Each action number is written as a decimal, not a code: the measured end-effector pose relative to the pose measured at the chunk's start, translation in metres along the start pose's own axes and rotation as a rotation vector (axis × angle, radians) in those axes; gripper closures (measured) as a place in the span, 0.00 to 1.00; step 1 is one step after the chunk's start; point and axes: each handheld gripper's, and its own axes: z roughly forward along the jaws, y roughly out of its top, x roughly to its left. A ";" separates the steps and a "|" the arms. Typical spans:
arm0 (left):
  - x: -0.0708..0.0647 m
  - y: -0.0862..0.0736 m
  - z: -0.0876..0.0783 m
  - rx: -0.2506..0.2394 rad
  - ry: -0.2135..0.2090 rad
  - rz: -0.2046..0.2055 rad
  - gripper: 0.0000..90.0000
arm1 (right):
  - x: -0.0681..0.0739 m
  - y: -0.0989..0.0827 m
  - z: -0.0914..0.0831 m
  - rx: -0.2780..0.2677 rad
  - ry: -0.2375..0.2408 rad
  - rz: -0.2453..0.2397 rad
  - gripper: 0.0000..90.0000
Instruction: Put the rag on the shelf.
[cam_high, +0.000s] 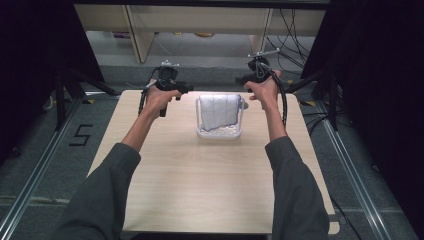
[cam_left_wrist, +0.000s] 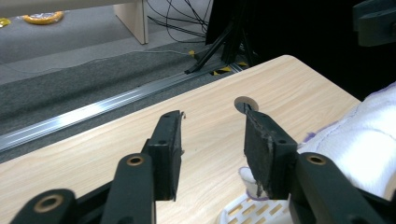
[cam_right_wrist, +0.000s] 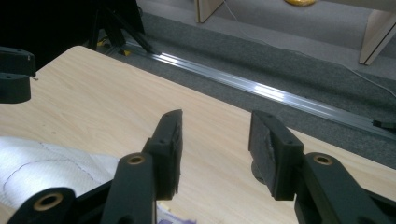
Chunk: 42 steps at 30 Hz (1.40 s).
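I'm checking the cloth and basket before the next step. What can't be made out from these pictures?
- Basket inside: high view, covered by the folded white cloth.
- Basket and cloth in the left gripper view: cut off by the frame's right and bottom edges.
- Cloth's purple edge: right gripper view, cut off at the bottom behind the right gripper.

A recording lab — black curtains (cam_high: 30, 60), floor rails (cam_high: 350, 170), loose cables (cam_high: 295, 30) round a wooden table (cam_high: 200, 190).

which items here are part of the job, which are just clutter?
In the job:
- white cloth, lying in the basket
- white slotted basket
- left gripper, open
- right gripper, open

Lying about:
- yellow object on the floor
- loose cables
- "5" marking
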 end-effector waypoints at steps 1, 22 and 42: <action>0.000 -0.001 -0.001 -0.007 0.001 -0.011 0.59 | -0.001 0.000 -0.001 -0.018 0.010 -0.011 0.60; -0.015 -0.013 -0.037 0.038 -0.030 0.006 0.30 | 0.020 -0.014 -0.022 -0.026 0.099 -0.049 0.51; -0.035 -0.050 -0.062 0.024 -0.083 0.021 0.24 | 0.049 -0.037 -0.050 -0.075 0.172 -0.069 0.43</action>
